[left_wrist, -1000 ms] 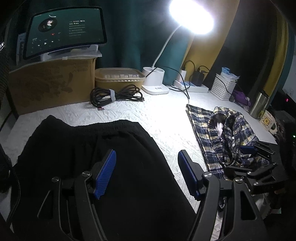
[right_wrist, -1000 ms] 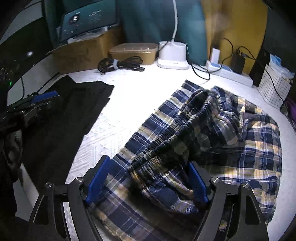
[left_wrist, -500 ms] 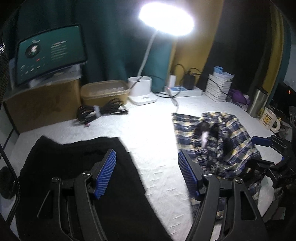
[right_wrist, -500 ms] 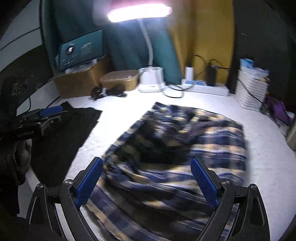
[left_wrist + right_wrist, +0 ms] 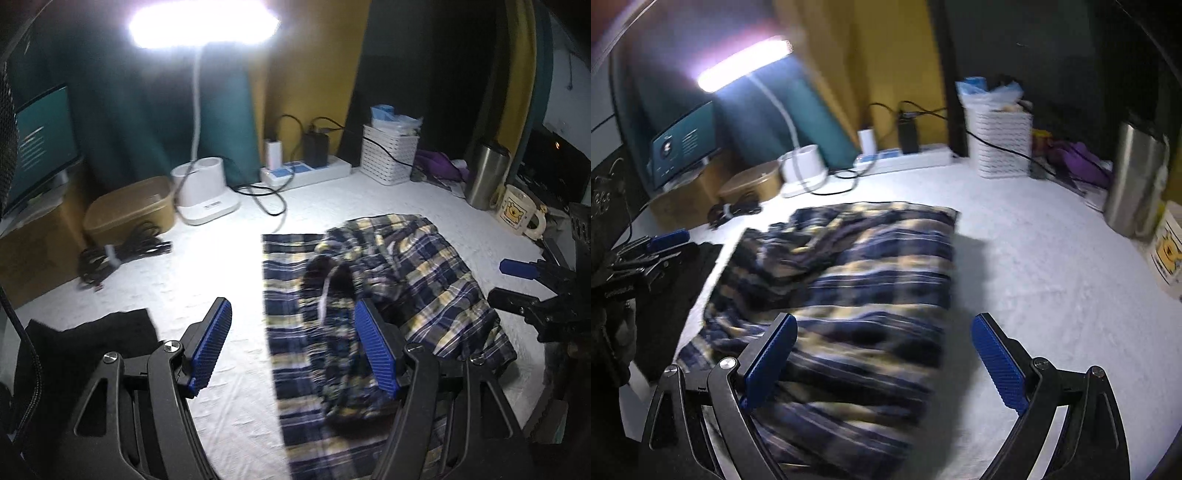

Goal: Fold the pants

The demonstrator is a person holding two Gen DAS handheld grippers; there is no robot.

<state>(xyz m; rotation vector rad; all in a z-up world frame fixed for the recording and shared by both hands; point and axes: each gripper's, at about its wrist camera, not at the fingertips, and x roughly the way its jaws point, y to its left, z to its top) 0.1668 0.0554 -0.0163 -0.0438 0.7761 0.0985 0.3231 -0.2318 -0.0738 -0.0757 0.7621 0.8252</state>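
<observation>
Both grippers spread, empty; plaid pants (image 5: 388, 280) beneath fingers (image 5: 997, 360).

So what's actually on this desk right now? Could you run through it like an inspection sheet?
Surface: white textured table cover, brightly lit near the lamp.
Job's things: plaid pants lie crumpled mid-table, not folded flat; black garment at the left edge.
Clutter: white basket, steel tumbler, cartoon mug, tan lidded container, cardboard box.
Grippers: left gripper open, holding nothing; right gripper open, holding nothing.
Cables: coiled black cable; power strip with plugs; a lead trails across the table.
Surroundings: desk lamp on, screen lit, teal and yellow curtains behind.
</observation>
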